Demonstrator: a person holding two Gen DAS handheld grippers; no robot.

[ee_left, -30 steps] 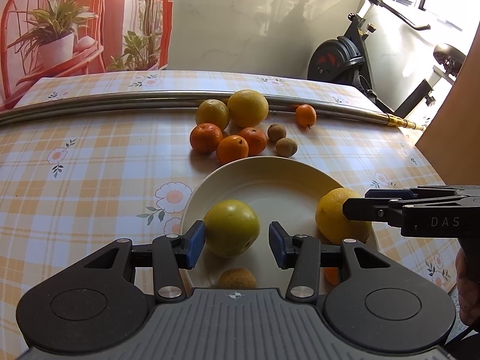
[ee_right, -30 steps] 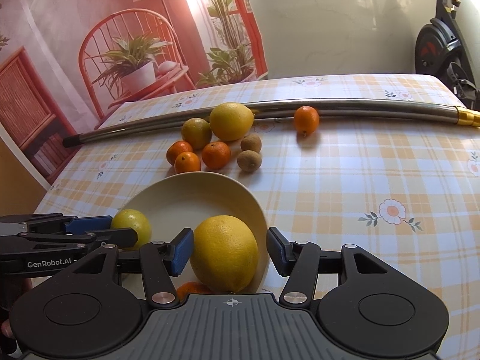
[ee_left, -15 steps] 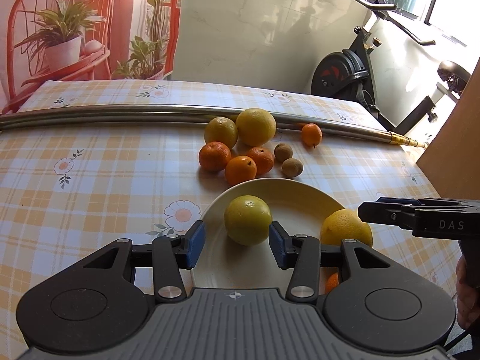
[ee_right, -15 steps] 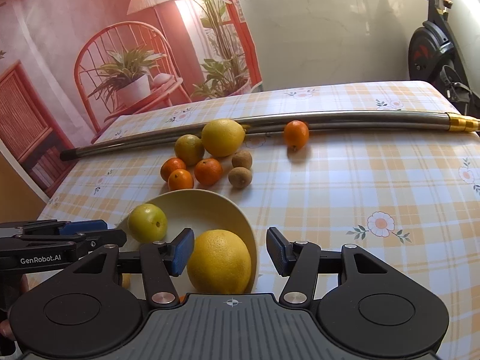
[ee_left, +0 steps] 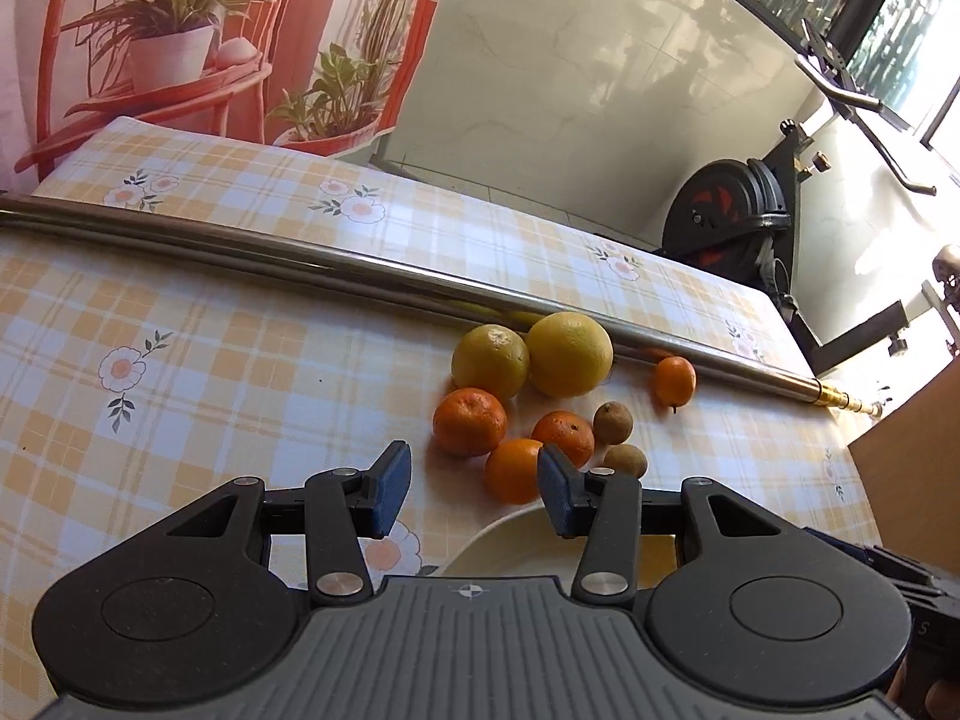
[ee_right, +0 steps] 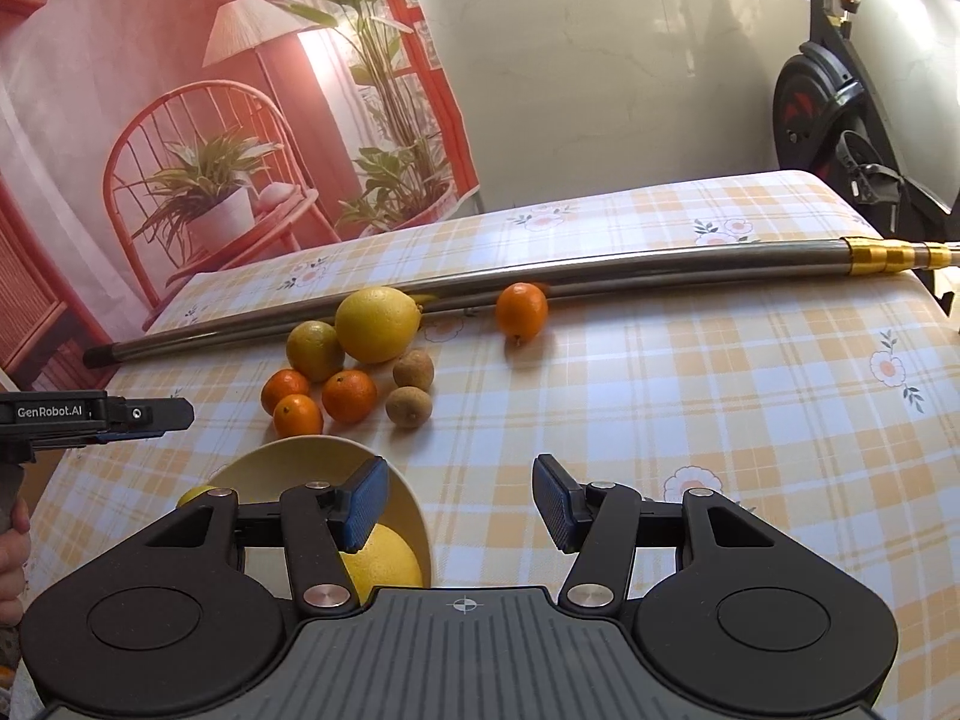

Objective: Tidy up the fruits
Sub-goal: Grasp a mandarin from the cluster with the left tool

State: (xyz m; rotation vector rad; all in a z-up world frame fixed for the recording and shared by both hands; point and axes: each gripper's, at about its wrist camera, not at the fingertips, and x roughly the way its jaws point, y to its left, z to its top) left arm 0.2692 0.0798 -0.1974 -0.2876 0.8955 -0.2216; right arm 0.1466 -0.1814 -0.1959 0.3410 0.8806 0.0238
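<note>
A cream plate sits near the table's front; it holds a big yellow citrus and a smaller yellow-green fruit. Its rim also shows in the left wrist view. Beyond it lies a cluster: a large yellow citrus, a greenish orange, three tangerines, two brown kiwis and a lone tangerine by the pole. My left gripper is open and empty, lifted above the plate's far rim. My right gripper is open and empty, just right of the plate.
A long steel pole with a gold end lies across the back of the checked tablecloth. An exercise bike stands behind the table's right end. A brown panel rises at the right in the left wrist view.
Both grippers have pulled back and risen away from the plate, leaving the yellow-green fruit and the big yellow citrus on it. Both stay open.
</note>
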